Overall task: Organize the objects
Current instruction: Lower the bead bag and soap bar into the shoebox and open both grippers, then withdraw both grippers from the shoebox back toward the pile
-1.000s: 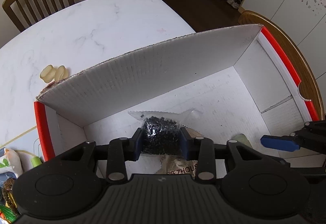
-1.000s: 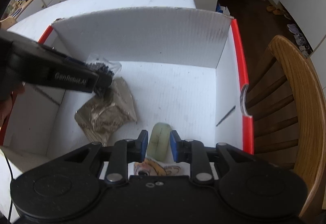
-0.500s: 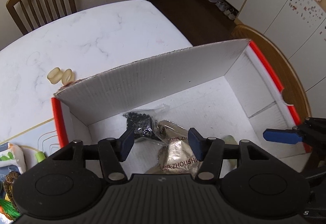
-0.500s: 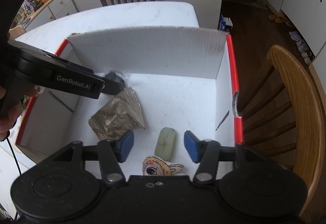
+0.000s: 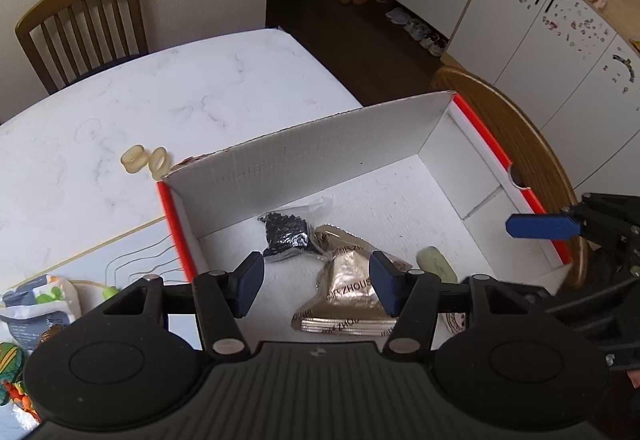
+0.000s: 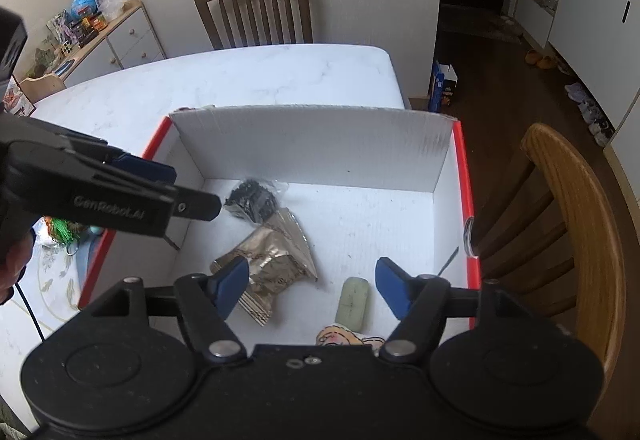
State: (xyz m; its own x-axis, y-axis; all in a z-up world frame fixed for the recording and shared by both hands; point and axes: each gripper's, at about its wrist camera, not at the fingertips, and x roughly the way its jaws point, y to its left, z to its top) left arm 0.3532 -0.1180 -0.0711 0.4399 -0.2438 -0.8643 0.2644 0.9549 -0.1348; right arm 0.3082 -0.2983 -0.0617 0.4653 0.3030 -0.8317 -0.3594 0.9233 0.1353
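Note:
A white cardboard box with red edges [image 5: 332,156] [image 6: 312,144] stands on the marble table. Inside lie a clear bag of black beads [image 5: 286,234] [image 6: 252,198], a gold foil pouch [image 5: 348,288] [image 6: 272,260], a pale green bar [image 5: 436,262] [image 6: 352,298] and a cartoon sticker [image 6: 344,336]. My left gripper [image 5: 316,290] is open and empty, raised above the box's near left part. My right gripper [image 6: 312,286] is open and empty above the box's near side, over the green bar and pouch.
Two pale rubber rings [image 5: 146,160] lie on the table [image 5: 160,100] behind the box. Snack packets [image 5: 36,304] lie at the left. A wooden chair [image 6: 572,232] stands right of the box, another [image 5: 80,24] at the table's far side.
Both grippers opened: the left let go of the bead bag, the right let go of the green bar. Both then rose and pulled back from the box.

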